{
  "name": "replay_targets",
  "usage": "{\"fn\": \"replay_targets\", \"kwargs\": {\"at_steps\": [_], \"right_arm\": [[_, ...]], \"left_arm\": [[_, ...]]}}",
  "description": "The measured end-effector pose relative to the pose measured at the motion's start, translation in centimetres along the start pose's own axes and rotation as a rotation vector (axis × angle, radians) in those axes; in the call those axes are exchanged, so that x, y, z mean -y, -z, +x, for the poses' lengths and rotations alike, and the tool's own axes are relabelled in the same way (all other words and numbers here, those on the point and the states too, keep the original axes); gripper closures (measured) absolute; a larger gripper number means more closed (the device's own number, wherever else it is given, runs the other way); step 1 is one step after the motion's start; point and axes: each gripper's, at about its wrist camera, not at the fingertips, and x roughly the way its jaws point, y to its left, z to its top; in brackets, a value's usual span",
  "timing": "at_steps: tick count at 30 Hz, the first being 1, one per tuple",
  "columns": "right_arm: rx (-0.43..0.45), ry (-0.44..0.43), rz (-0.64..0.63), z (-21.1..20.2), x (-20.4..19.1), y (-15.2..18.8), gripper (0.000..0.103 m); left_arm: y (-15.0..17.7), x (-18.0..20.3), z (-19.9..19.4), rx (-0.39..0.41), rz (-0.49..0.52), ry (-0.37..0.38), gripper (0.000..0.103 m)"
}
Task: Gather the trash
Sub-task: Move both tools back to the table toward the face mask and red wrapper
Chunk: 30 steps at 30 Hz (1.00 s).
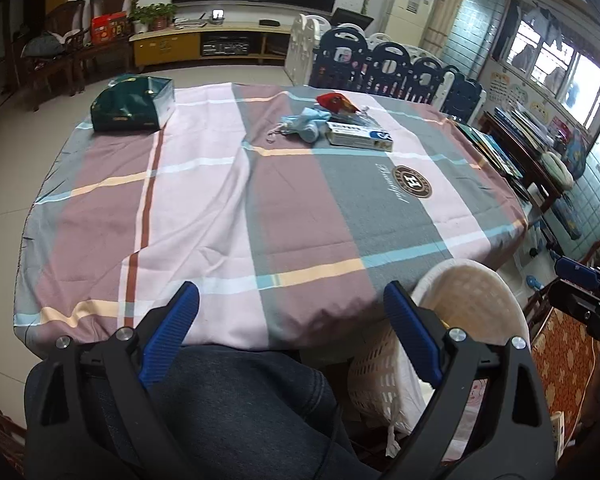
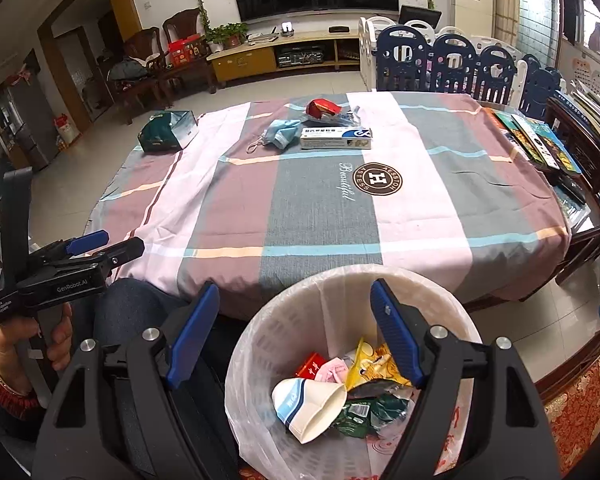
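Observation:
On the plaid tablecloth [image 2: 320,216], toward the far side, lie a blue face mask [image 2: 280,136], a red wrapper [image 2: 320,108] and a white toothpaste box [image 2: 336,138]. They show again as the mask [image 1: 306,122], wrapper [image 1: 336,102] and box [image 1: 360,136]. A green packet [image 1: 132,106] sits at the far left corner. A white lined bin [image 2: 260,340] at the near table edge holds a paper cup [image 2: 308,404] and several wrappers. My right gripper [image 2: 296,292] hovers open above the bin, empty. My left gripper [image 1: 292,296] is open and empty over the near table edge.
A person's jeans-clad leg [image 1: 240,400] lies under the left gripper. A hand [image 2: 56,336] holds the left gripper's handle. Books [image 2: 540,140] cover a side table on the right. A blue and white play fence [image 2: 452,64] stands behind the table.

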Motion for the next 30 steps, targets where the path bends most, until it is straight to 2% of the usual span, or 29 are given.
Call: {"fn": "replay_targets", "kwargs": {"at_steps": [5, 9, 13, 17, 19, 20, 22, 25, 27, 30], "right_arm": [[-0.004, -0.014, 0.003, 1.9, 0.2, -0.9, 0.026], [-0.011, 0.008, 0.022, 4.7, 1.5, -2.7, 0.026], [-0.009, -0.006, 0.058, 6.6, 2.8, -4.8, 0.026], [-0.008, -0.005, 0.042, 7.7, 3.1, -5.6, 0.026], [-0.022, 0.010, 0.039, 8.6, 3.6, -5.7, 0.027], [-0.027, 0.013, 0.044, 9.0, 3.9, -5.7, 0.026], [-0.037, 0.013, 0.061, 9.8, 4.8, -5.9, 0.026], [-0.046, 0.032, 0.082, 11.0, 6.1, -6.6, 0.027], [-0.048, 0.043, 0.087, 11.7, 6.6, -7.1, 0.026], [-0.056, 0.054, 0.086, 13.2, 7.3, -8.2, 0.026]], "left_arm": [[-0.2, -1.9, 0.5, 0.006, -0.033, -0.041, 0.010], [-1.2, -4.3, 1.2, 0.010, -0.078, -0.074, 0.010], [-3.8, -6.2, 2.5, 0.011, -0.131, -0.100, 0.010], [-8.0, -6.2, 4.5, 0.054, -0.131, -0.060, 0.012], [-10.7, -5.3, 6.3, 0.073, -0.106, -0.017, 0.028], [-11.9, -4.7, 7.3, 0.075, -0.085, 0.000, 0.039], [-14.5, -3.2, 10.0, 0.074, -0.036, 0.021, 0.042], [-17.6, -1.1, 14.3, 0.064, 0.003, 0.056, 0.040], [-18.8, 0.1, 17.5, 0.045, 0.028, 0.063, 0.018], [-19.9, 1.6, 22.5, 0.019, 0.058, -0.008, 0.015]]}}
